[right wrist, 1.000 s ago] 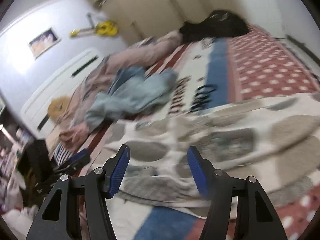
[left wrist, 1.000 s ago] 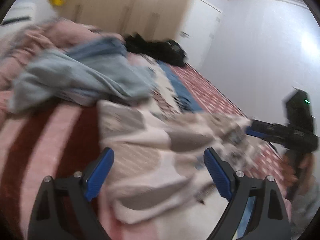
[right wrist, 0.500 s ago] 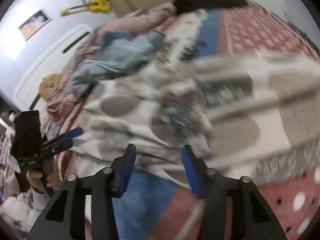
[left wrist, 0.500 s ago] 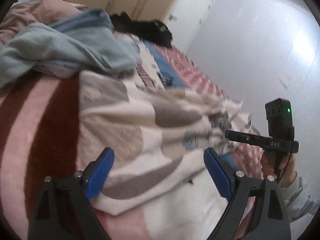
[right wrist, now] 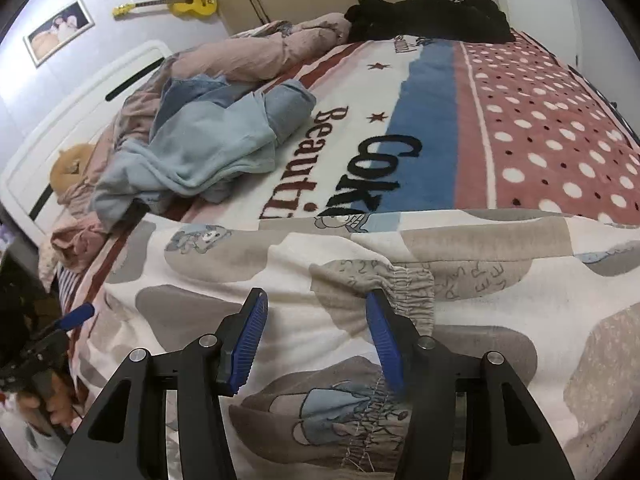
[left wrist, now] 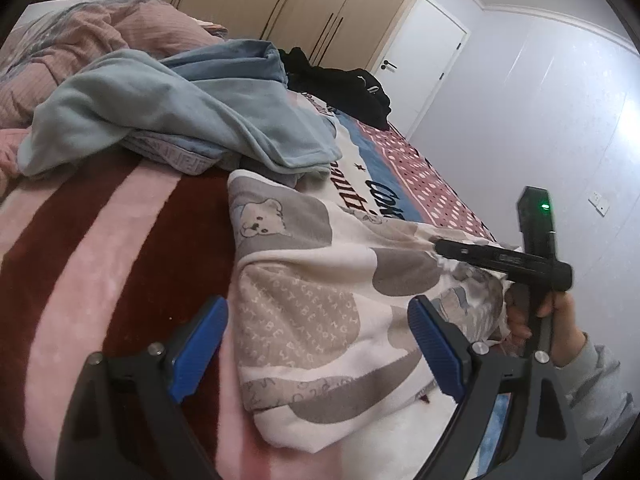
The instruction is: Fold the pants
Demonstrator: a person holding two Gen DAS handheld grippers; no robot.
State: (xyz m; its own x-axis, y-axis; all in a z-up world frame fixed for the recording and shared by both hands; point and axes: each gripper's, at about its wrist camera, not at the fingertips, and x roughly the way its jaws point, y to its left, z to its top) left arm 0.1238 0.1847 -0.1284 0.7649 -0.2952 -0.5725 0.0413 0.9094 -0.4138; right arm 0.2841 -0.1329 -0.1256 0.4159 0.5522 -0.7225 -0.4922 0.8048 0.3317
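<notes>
The pants (left wrist: 320, 292) are cream fleece with grey patches and bear prints, lying across the bed near its front edge; they also fill the lower half of the right wrist view (right wrist: 360, 280). My left gripper (left wrist: 316, 344) is open and empty, its blue pads straddling one end of the pants. My right gripper (right wrist: 316, 340) is open, just above the pants, with the gathered elastic waistband (right wrist: 412, 292) by its right pad. The right gripper also shows in the left wrist view (left wrist: 500, 258), low over the far part of the pants.
A pile of light blue clothes (left wrist: 160, 112) lies behind the pants, with a pink quilt (left wrist: 80, 40) beyond it. Black clothes (right wrist: 432, 12) lie at the far end of the patterned bed blanket (right wrist: 540, 120). The headboard (right wrist: 80, 108) and wall stand on the left.
Both grippers have moved in lower over the pants. The right gripper has opened wider and now sits by the waistband. The pants lie flatter and more spread.
</notes>
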